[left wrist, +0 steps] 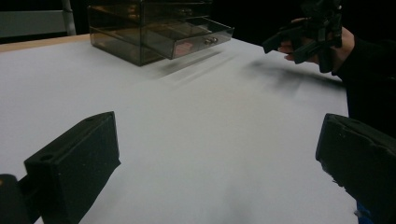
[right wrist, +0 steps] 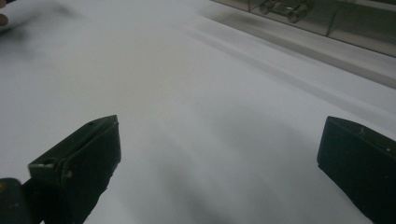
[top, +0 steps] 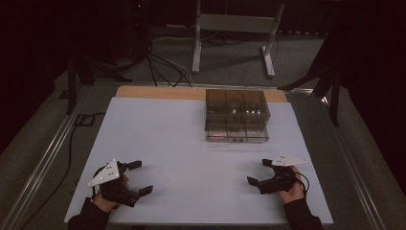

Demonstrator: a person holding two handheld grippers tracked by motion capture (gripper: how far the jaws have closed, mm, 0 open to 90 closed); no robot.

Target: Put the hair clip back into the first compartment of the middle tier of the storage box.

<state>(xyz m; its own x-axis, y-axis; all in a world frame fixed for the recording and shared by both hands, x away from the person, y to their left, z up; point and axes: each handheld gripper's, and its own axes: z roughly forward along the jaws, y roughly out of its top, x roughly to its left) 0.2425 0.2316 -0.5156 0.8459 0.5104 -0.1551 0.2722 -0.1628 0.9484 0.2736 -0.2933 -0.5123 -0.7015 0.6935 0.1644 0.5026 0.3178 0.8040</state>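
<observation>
A smoky clear plastic drawer box (top: 237,115) stands at the far middle of the white table (top: 191,153), with one lower drawer (left wrist: 196,39) pulled out a little. My left gripper (top: 140,177) rests near the front left, open, nothing between its jaws. At the front right, my right gripper (top: 260,171) is open too and holds nothing. In the left gripper view the drawer box (left wrist: 154,28) stands far ahead and the right gripper (left wrist: 308,35) shows at the upper right. A knob of the drawer box (right wrist: 280,9) shows at the top of the right gripper view.
A strip of wooden board (top: 158,92) shows along the table's far edge. Beyond it stand a metal frame (top: 234,33) and cables (top: 158,62) on the floor. Metal rails (top: 43,163) run along both sides of the table.
</observation>
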